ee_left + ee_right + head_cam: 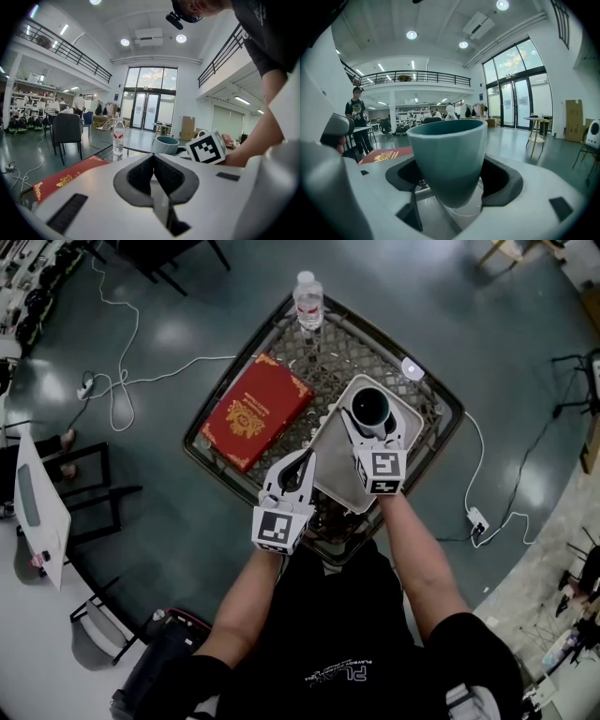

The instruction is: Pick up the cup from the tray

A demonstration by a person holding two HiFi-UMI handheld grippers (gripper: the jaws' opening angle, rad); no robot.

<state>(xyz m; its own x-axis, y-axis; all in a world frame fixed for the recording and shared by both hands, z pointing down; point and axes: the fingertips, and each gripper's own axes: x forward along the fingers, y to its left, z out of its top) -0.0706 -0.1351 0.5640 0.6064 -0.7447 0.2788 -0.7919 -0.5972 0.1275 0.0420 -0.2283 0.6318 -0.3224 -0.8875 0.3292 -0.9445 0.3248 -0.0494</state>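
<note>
A teal cup [370, 407] stands upright between the jaws of my right gripper [372, 423], over the far end of the pale tray [328, 474]. In the right gripper view the cup [447, 154] fills the gap of the right gripper [450, 185], both pads against its sides, and its base hangs a little above the tray. My left gripper [302, 463] rests at the tray's near left edge, jaws together and nothing in them. The left gripper view shows the left gripper [153, 161] with its pads closed, and the cup [165, 144] beyond them.
The tray lies on a square glass-topped table [427, 404]. A red book [255, 411] lies left of the tray. A water bottle [308, 301] stands at the far corner and a small white round device [412, 368] at the right. Cables run across the floor around the table.
</note>
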